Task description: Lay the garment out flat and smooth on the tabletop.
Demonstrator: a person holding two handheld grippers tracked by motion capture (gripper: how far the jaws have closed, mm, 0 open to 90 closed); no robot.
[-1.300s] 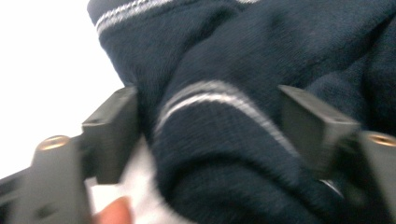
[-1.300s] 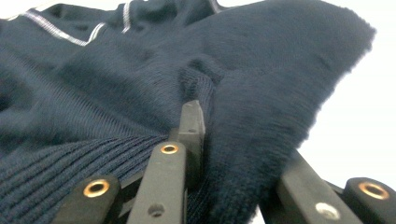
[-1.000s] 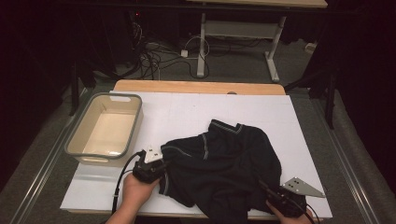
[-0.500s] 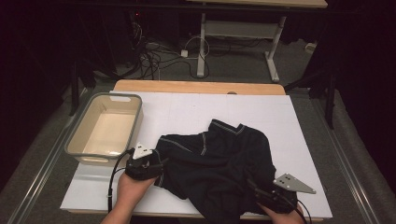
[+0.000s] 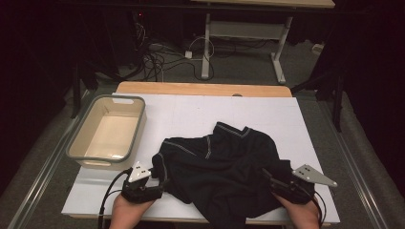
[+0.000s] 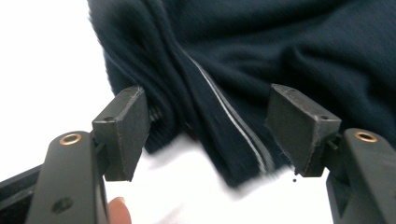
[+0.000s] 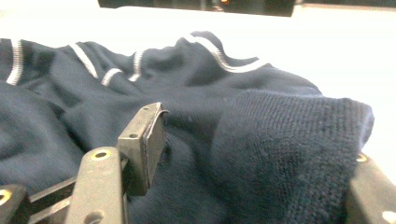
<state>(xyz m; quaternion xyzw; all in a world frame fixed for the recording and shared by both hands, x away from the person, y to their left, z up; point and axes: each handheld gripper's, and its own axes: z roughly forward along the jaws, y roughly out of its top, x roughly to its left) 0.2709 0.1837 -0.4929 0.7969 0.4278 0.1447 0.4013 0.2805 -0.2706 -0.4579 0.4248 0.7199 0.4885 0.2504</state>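
Both the left gripper (image 6: 208, 130) and right gripper (image 7: 261, 154) have just opened, jaws loosely straddling the dark sweater (image 5: 224, 162).

Dark sweater (image 6: 261, 56) lies between parted fingers (image 6: 122, 130).

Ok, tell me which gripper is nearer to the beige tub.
Left. The left gripper sits just below the beige tub, at the dark sweater's left edge; the right gripper is across the sweater, far from it.
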